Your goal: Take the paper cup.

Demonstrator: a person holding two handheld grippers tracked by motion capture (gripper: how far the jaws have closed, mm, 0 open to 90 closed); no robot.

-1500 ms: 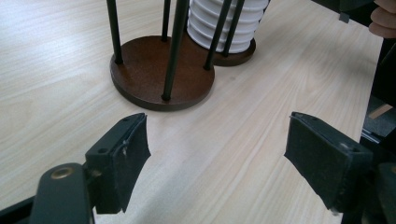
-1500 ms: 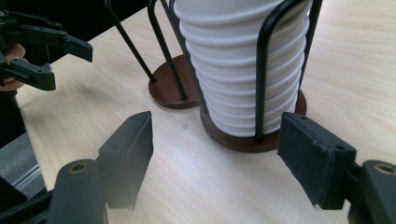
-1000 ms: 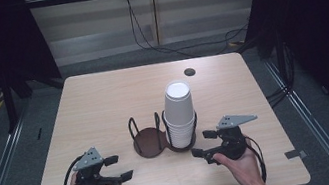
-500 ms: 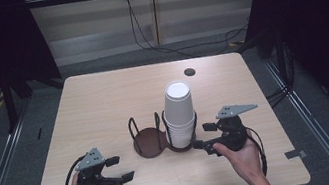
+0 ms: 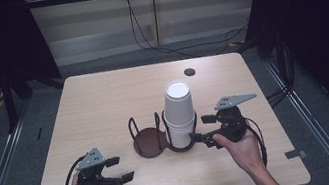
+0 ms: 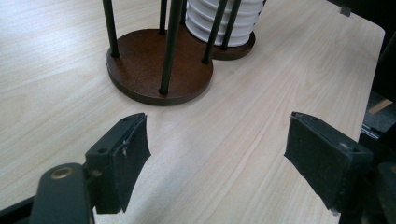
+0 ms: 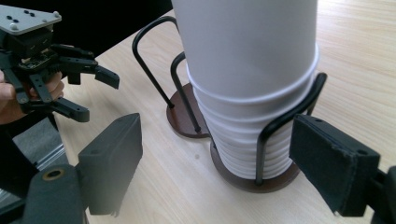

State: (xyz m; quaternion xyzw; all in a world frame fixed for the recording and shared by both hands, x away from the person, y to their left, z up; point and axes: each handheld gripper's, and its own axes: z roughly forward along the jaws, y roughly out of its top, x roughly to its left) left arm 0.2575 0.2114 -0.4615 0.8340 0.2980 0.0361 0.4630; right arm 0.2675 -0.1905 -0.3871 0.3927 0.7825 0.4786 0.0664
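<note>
My left hand-held gripper (image 5: pixel 114 171) rests low at the near left of the tabletop (image 5: pixel 103 102), jaws spread wide and grasping nothing; from it, the cup holder lies toward two o'clock in the high view, well apart. That holder has two round brown bases joined side by side, each ringed by black wire loops. The left compartment (image 5: pixel 149 141) is empty, just bare brown disc, which I see close ahead in the left gripper view. The right compartment (image 5: pixel 181 143) carries the stack of white paper cups (image 5: pixel 178 110), nested upside down, its long axis upright and rising well above the wire loops. My right hand-held gripper (image 5: pixel 207 129) is the nearer one by far: it sits just beside the stack at about four o'clock from it, released, jaws straddling open on either side of the lower cups without touching them. I judge the stack lies straight ahead, so a short advance and squeeze would take it.
</note>
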